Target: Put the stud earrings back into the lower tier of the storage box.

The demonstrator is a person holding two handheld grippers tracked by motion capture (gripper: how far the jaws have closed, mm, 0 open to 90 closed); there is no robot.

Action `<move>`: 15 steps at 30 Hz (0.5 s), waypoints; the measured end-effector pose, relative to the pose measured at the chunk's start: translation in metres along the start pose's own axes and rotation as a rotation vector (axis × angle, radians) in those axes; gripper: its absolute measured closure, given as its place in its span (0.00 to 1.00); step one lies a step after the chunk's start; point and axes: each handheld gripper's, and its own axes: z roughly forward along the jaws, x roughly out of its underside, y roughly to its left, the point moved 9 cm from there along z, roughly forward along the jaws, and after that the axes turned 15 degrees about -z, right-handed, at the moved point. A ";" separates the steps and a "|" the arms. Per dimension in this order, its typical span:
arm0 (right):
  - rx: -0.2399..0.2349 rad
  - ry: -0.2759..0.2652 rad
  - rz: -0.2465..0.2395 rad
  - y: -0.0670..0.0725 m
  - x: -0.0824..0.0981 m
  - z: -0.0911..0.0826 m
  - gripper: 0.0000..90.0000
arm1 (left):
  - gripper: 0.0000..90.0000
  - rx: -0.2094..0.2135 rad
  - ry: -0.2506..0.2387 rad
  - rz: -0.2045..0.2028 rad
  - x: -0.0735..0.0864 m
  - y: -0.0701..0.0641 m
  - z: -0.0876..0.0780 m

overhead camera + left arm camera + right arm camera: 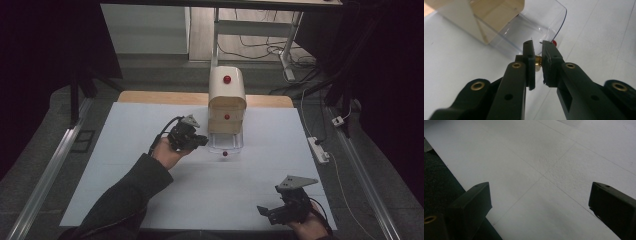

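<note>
A small cream cabinet (227, 92) with red knobs stands at the back middle of the white table. Its clear bottom drawer (226, 141) is pulled out, with a red knob (225, 153) at its front. My left gripper (204, 141) hovers just left of that drawer, pointing at it, with its jaws shut on nothing. In the left gripper view the gripper (537, 43) points at the clear drawer (536, 22), and the red knob (554, 43) peeks out beyond the right jaw. My right gripper (265, 212) rests open near the front right edge, with bare table between its jaws (540, 200).
The white table sheet (125, 165) spreads wide around both hands. A power strip (318, 149) and cables lie on the floor to the right. Metal rails (50, 165) run along both sides of the table.
</note>
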 end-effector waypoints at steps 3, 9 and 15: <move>0.000 0.000 -0.001 0.000 0.000 0.000 0.05 | 0.90 -0.002 0.003 0.008 -0.005 -0.002 0.009; 0.001 -0.001 -0.005 0.000 0.000 0.000 0.05 | 0.87 -0.035 0.033 0.018 -0.011 -0.002 0.028; 0.001 -0.002 -0.005 0.000 0.000 -0.001 0.05 | 0.66 -0.061 0.013 0.032 -0.014 -0.001 0.026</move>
